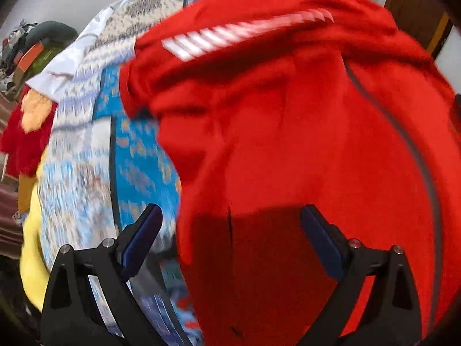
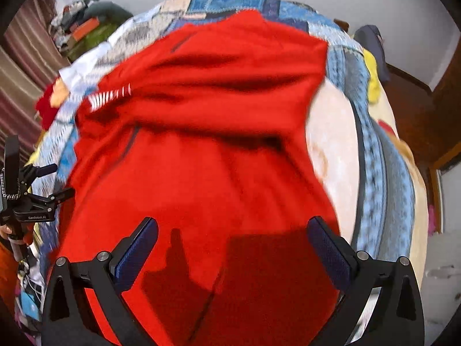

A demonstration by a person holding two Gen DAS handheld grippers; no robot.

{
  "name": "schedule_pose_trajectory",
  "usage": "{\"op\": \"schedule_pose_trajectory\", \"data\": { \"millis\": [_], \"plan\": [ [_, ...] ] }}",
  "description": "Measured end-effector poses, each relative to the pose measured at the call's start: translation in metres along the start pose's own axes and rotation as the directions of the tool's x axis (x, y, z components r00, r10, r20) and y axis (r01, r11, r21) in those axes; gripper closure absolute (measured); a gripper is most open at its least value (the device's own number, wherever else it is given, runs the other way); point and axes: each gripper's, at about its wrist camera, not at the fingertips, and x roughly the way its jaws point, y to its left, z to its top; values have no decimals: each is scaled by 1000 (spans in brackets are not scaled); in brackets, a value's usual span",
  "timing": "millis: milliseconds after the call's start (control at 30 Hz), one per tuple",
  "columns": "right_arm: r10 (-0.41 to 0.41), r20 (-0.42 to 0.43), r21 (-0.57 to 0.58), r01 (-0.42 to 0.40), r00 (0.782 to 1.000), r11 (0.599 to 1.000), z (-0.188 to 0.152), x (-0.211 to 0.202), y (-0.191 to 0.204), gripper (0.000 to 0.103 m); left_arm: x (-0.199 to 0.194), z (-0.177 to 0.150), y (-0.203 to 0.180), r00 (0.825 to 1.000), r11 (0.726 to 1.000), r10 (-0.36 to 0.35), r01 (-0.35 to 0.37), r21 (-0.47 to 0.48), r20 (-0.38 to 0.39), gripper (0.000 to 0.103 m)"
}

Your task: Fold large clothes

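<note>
Both tongs, left gripper (image 1: 230, 227) and right gripper (image 2: 232, 239), hang released above the rumpled red fabric garment (image 1: 288, 144), which sprawls toward twelve o'clock over a blue patterned bedspread (image 1: 138, 167). Folding looks barely begun.
</note>
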Motion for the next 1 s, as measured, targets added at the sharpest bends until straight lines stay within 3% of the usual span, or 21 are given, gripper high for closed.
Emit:
{"op": "schedule_pose_trajectory", "data": {
  "millis": [267, 500, 700, 767, 833, 933, 1000],
  "plan": [
    [-95, 58, -10, 96, 994, 995, -63, -48, 1, 0, -25, -51, 21, 996, 995, 84, -84, -52, -8, 5],
    [-150, 135, 9, 150, 980, 989, -115, -90, 1, 0, -67, -77, 59, 995, 983, 91, -81, -162, 51, 5],
    [-37, 78, 183, 22, 996, 983, -150, -88, -19, 4, -56, -111, 57, 1000, 972, -17, 16, -235, -1, 5],
    [21, 49, 242, -32, 999, 970, -158, -82, -25, 16, -46, -123, 55, 998, 964, -59, 49, -263, -30, 5],
    [50, 48, 283, -61, 998, 957, -165, -81, -27, 21, -32, -135, 54, 993, 949, -101, 79, -304, -58, 5],
    [62, 58, 261, -75, 996, 962, -169, -86, -16, 33, -10, -147, 51, 978, 924, -182, 135, -359, -101, 6],
    [104, 66, 268, -118, 992, 956, -170, -87, -13, 41, -3, -153, 54, 971, 897, -222, 170, -407, -84, 6]
  ]
}}
